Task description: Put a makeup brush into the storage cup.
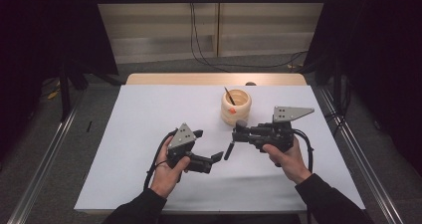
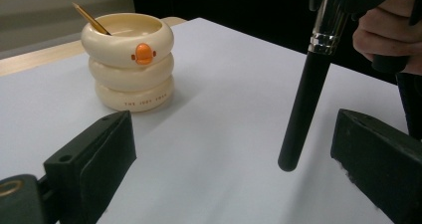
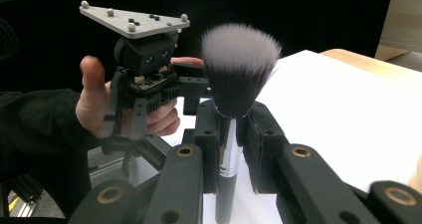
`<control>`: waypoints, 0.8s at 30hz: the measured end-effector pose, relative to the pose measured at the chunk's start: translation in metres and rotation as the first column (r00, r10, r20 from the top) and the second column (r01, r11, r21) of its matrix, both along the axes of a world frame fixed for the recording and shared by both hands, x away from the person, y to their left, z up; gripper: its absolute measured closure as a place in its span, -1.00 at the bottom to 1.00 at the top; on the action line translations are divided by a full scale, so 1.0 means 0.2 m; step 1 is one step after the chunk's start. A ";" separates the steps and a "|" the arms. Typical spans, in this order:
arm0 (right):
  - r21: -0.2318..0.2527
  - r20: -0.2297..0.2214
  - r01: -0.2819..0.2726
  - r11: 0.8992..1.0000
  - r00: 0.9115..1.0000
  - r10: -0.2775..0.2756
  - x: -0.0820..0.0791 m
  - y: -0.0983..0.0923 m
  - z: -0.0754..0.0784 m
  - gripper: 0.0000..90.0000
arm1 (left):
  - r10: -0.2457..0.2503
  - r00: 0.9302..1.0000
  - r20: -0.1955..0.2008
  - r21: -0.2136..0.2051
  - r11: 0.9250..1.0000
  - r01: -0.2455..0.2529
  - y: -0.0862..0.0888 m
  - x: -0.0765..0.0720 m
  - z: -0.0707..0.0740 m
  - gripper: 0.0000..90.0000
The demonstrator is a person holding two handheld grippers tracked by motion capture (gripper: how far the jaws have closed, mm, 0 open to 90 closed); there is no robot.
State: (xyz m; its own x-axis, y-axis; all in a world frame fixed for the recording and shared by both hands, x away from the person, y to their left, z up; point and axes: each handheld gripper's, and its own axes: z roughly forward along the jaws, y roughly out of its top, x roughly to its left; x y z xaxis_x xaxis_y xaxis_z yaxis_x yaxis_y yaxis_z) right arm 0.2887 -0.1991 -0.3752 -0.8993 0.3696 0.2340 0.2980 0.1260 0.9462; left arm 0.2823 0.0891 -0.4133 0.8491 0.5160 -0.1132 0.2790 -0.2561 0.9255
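My right gripper (image 1: 240, 133) is shut on a makeup brush (image 3: 240, 64) just below its head. The grey-tipped bristles stand up above the jaws in the right gripper view. Its black handle (image 1: 229, 150) hangs down and left over the white table sheet (image 1: 149, 114). My left gripper (image 1: 208, 145) is open beside it, and the handle (image 2: 304, 112) hangs between its two spread jaws without touching either. A cream ring-stacked cup (image 1: 236, 106) with an orange duck bill stands behind both grippers, with a thin stick (image 1: 229, 96) in it.
The cup (image 2: 128, 64) sits ahead and left of the left gripper (image 2: 234, 134). The left gripper's grey plate (image 3: 132, 20) and the hand holding it face the right gripper (image 3: 234, 129). A wooden table edge (image 1: 214, 78) runs along the back.
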 end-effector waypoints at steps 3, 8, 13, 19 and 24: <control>0.005 -0.001 0.005 1.000 1.000 -0.005 0.00 -0.01 0.00 0.72 | 0.013 1.000 0.019 0.008 1.000 -0.013 0.02 -0.01 0.00 -0.92; 0.005 0.000 0.012 1.000 1.000 -0.012 0.01 -0.01 0.00 0.73 | 0.033 0.999 0.028 0.006 0.999 -0.033 0.04 -0.03 0.00 -0.93; 0.004 -0.002 0.023 1.000 1.000 -0.023 0.01 -0.03 0.01 0.73 | 0.073 0.997 0.025 -0.020 0.997 -0.072 0.09 -0.04 0.00 -0.95; 0.005 -0.003 0.029 1.000 1.000 -0.029 0.02 -0.04 0.01 0.73 | 0.100 0.993 0.064 -0.030 0.995 -0.098 0.17 -0.06 0.00 -0.95; 0.004 -0.002 0.046 0.999 0.999 -0.046 0.02 -0.06 0.01 0.73 | 0.112 0.991 0.075 -0.051 0.993 -0.108 0.22 -0.07 -0.01 -0.95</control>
